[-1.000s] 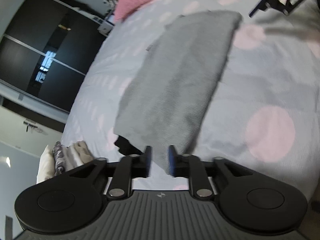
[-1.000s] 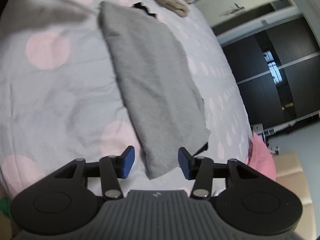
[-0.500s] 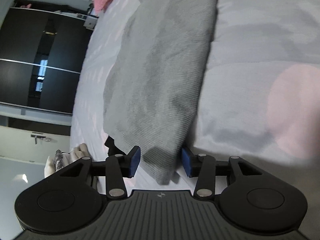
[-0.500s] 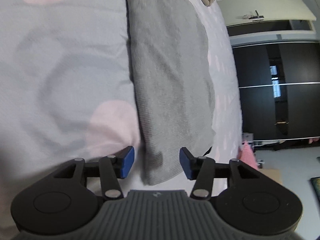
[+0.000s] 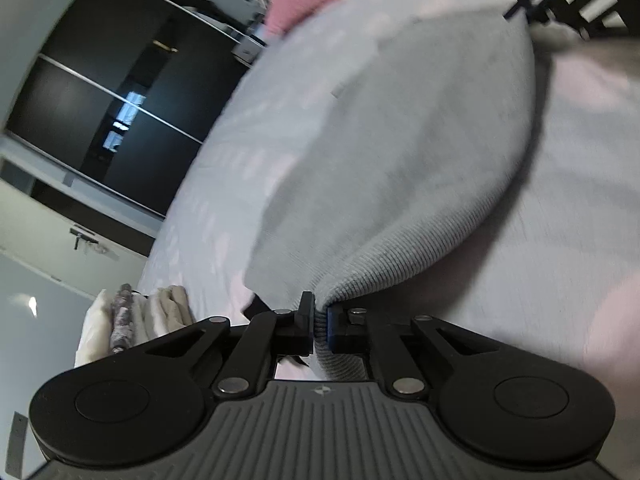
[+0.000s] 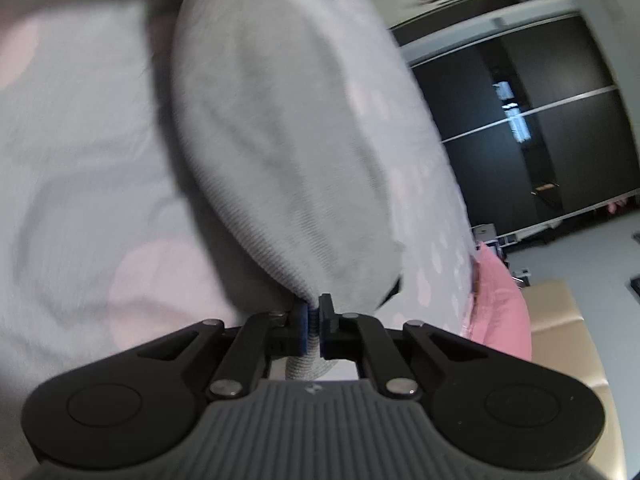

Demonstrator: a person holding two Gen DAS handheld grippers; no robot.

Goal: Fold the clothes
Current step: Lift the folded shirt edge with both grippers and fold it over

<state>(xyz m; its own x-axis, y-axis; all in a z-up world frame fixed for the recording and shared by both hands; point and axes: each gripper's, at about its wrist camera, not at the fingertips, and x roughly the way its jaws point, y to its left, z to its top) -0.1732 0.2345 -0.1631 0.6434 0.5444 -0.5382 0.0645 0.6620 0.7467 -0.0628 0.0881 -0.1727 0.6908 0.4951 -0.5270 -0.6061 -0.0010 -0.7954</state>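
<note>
Left wrist view shows the left gripper point(image 5: 319, 326) jaws, just closed, pinching a corner of the grey sweater point(image 5: 400, 152) on the bed point(image 5: 560, 220), the right gripper point(image 6: 314, 330) likewise, and thin pinches could slip when lifting.

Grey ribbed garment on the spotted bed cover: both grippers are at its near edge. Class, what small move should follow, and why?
Probably lift both hands together and carry the edge forward. The left gripper and right gripper have just closed, and each now pinches a corner of the grey garment, which bunches between the pads. The rest lies stretched out on the bed cover, so the held edge is ready for folding over it.
</note>
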